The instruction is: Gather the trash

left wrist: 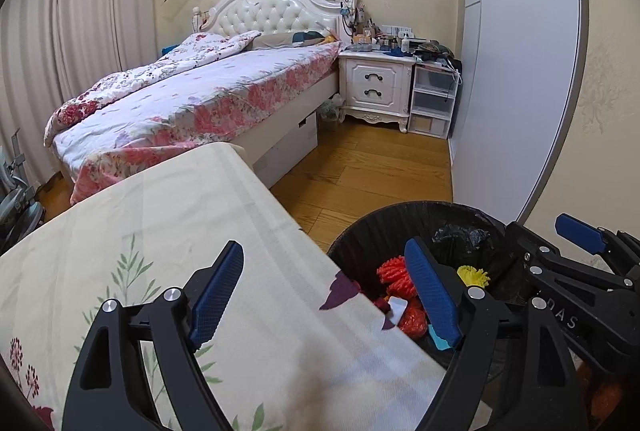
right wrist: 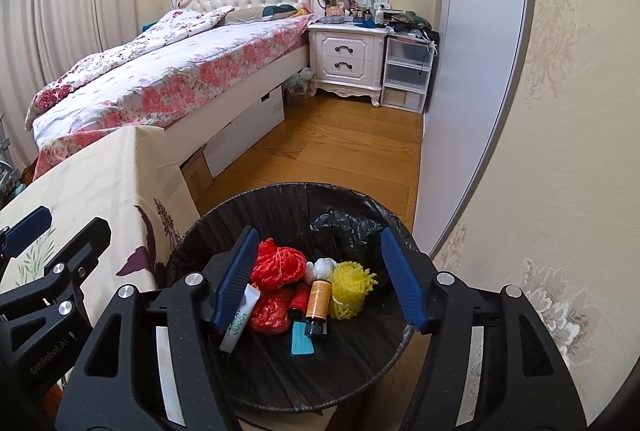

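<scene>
A black-lined trash bin stands on the floor beside a table with a floral cloth. Inside lie a red foam net, a yellow foam net, an amber bottle, a white tube and a crumpled red bag. My right gripper hovers open above the bin with nothing between its pads. My left gripper is open and empty, straddling the cloth's edge and the bin's rim. The red net and yellow net also show there.
A bed with a floral cover runs behind the table. A white nightstand and plastic drawers stand at the far wall. A grey wardrobe and wallpapered wall close in the right. Wood floor lies between.
</scene>
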A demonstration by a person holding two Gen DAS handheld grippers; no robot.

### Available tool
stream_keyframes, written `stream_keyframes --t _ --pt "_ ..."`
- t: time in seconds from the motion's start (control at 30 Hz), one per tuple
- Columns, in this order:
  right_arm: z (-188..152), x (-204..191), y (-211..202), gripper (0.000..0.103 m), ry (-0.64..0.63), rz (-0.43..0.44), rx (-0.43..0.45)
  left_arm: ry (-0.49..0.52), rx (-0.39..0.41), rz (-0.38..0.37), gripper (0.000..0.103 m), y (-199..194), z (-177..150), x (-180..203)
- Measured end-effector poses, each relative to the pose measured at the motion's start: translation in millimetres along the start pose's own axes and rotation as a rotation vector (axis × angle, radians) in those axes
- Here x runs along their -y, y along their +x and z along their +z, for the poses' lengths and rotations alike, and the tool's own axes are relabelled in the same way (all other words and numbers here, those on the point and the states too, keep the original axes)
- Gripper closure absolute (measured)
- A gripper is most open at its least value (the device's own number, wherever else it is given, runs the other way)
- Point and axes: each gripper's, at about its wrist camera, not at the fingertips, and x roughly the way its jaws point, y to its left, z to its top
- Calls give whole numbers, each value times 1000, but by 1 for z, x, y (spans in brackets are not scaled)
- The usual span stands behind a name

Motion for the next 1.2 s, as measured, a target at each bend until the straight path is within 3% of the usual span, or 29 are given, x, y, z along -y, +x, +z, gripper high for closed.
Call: stream_keyframes --t 0.6,1.2 --pt "-14 -20 -55 38 -57 28 64 -68 24 33 22 -53 -18 -28" --pt "-16 -25 -62 38 -67 29 76 -84 33 45 22 -62 -23 -35"
